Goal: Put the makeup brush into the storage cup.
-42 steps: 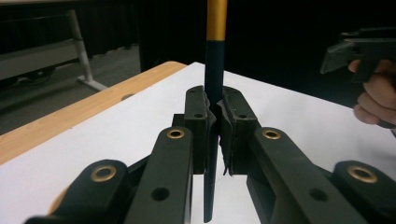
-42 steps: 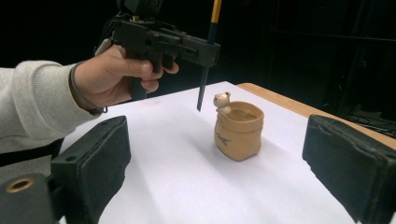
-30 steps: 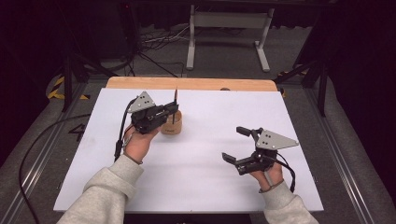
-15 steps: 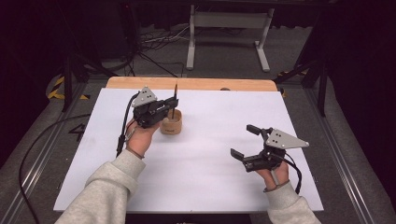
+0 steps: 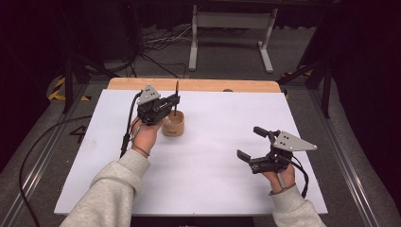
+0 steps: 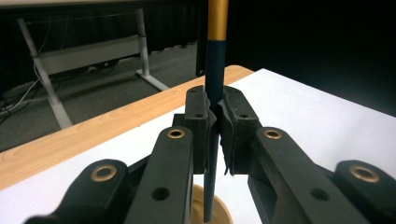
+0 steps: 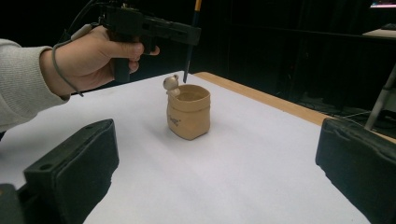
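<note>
Two grippers over the white surface (image 5: 203,156), one pencil and one small tan pot, and that's the whole cast. Left gripper (image 5: 174,105) is clamped tight on the pencil (image 5: 176,97); in the left gripper view the pads pinch the dark shaft (image 6: 215,93) dead upright, gold band at the top, with the upper end cut off by the frame. The pencil's tip hangs just above the mouth of the pot (image 5: 173,125), not inside it, as the right gripper view shows it (image 7: 187,70) over the rim of the pot (image 7: 189,112). The pot stands toward the far left part of the surface, near the wooden far edge (image 5: 194,85), and carries one tiny bear figure (image 7: 171,84) on its rim; the print on its side is too small to read. Right gripper (image 5: 250,145) waits near the right front corner, well apart from the pot, jaws spread wide with nothing between them. In its own view both jaws are cut off at the frame's lower corners.
</note>
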`<move>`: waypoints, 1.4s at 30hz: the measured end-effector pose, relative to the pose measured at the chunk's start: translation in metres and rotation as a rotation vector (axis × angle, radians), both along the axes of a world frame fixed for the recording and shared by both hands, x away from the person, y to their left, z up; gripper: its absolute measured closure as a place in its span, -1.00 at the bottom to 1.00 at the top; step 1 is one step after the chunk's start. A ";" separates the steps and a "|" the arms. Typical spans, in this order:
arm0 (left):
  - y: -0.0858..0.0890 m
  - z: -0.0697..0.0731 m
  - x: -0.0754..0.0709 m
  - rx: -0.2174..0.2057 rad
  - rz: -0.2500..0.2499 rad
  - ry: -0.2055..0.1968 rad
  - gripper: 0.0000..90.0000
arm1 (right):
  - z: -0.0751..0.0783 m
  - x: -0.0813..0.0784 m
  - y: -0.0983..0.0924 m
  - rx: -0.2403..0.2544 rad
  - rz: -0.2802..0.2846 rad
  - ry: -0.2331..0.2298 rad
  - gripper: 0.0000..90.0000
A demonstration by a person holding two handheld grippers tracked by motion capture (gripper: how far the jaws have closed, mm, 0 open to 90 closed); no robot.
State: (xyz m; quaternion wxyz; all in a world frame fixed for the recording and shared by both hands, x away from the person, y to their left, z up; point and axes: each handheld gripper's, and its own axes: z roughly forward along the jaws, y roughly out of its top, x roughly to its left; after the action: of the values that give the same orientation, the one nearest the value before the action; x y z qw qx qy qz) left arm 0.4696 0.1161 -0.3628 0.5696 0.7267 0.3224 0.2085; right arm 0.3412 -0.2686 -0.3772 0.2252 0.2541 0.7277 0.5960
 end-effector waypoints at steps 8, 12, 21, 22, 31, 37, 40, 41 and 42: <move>0.002 -0.003 0.004 -0.002 0.025 0.000 0.82 | 0.000 0.000 -0.001 0.002 -0.003 0.001 -1.00; 0.001 -0.004 0.003 -0.009 0.021 0.024 0.82 | 0.001 -0.001 0.000 0.011 -0.001 -0.005 -1.00; -0.001 -0.011 0.004 -0.014 0.019 0.043 0.81 | 0.003 -0.002 0.000 0.018 0.007 -0.008 -1.00; -0.002 -0.012 0.003 -0.005 0.023 0.024 0.81 | 0.003 -0.002 0.000 0.020 0.007 -0.007 -1.00; -0.001 -0.025 0.005 -0.005 0.025 0.059 0.81 | 0.002 -0.003 -0.001 0.029 0.011 -0.002 -1.00; 0.000 -0.028 0.005 0.005 0.025 0.067 0.81 | 0.001 -0.001 -0.001 0.030 0.014 0.005 -1.00; -0.001 -0.030 0.004 0.014 0.021 0.072 0.81 | 0.001 -0.001 0.000 0.031 0.014 0.004 -1.00; -0.002 -0.032 0.004 0.027 0.022 0.078 0.81 | 0.001 -0.002 0.000 0.031 0.016 0.004 -1.00; -0.002 -0.033 0.005 0.030 0.024 0.077 0.81 | 0.001 -0.002 0.000 0.030 0.016 0.004 -1.00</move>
State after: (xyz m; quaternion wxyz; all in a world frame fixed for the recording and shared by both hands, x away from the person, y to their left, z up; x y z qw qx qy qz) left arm 0.4742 0.1139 -0.3957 0.5432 0.7388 0.3495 0.1923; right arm 0.3396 -0.2686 -0.3760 0.2152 0.2528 0.7210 0.6083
